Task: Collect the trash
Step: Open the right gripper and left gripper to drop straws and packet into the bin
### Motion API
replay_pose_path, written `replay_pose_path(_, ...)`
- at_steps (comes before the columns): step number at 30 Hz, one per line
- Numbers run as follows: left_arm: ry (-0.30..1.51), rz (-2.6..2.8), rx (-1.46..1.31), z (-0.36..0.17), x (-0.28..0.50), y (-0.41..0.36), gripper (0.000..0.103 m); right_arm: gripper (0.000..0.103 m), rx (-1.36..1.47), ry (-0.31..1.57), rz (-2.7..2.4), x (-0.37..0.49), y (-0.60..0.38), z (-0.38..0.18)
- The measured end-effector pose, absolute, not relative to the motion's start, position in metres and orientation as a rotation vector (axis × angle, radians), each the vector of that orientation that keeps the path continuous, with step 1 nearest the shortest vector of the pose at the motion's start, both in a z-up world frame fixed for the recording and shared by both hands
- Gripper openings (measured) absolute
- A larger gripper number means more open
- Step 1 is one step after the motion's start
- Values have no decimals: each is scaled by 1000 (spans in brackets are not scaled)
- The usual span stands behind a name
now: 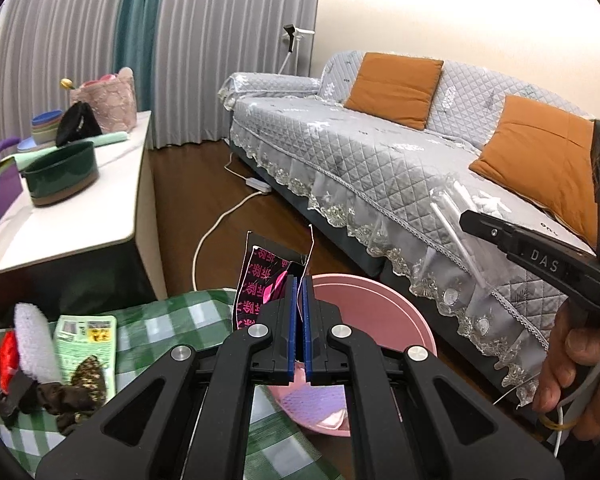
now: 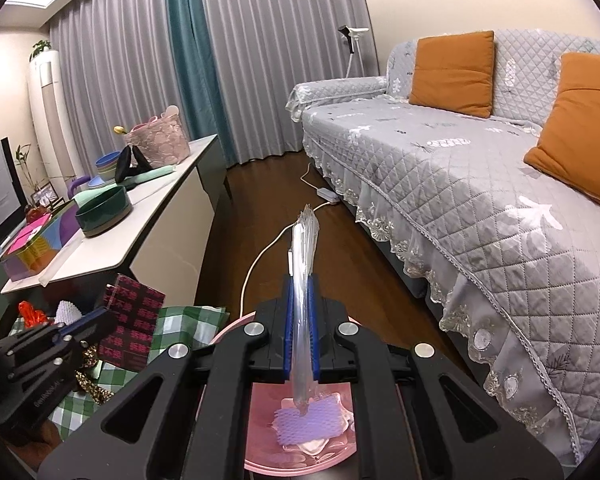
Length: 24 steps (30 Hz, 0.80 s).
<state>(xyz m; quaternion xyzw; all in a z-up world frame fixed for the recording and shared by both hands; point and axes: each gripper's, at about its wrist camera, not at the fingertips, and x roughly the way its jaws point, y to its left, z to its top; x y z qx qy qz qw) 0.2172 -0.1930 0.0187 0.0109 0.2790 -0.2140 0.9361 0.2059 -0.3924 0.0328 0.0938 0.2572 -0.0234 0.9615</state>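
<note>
With both wrappers poised above the pink bin (image 2: pixel 256 432), part the left gripper (image 1: pixel 299 280) fingers pinching the black-pink wrapper (image 1: pixel 260 284), then the right gripper (image 2: pixel 301 280) clamping the clear wrapper (image 2: pixel 305 240).

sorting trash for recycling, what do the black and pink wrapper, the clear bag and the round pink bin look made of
Black and pink wrapper: likely printed plastic film, thin and creased. Clear bag: see-through glossy plastic film with white sticks inside. Round pink bin: probably moulded plastic, smooth matte wall.
</note>
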Motion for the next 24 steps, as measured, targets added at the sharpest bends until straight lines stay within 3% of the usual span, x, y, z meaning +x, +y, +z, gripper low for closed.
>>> replay_pose_path(13,602,-454,22,10,231,-204,3,7,196,530,-49,209,-394,29)
replay_pose_path(15,606,-464,20,11,232,-205,3,11,194,530,-56,209,-394,29)
replay_pose_path(16,609,-462,18,11,234,-205,5,19,193,530,-65,209,-395,29)
replay_pose_path(17,616,-457,13,11,235,-204,10,36,191,532,-77,210,-397,29)
replay_pose_path(19,624,-446,-5,11,237,-200,14,51,207,523,-109,208,-402,29)
replay_pose_path(24,617,-430,-10,16,231,-189,14,51,215,522,-111,207,-404,29)
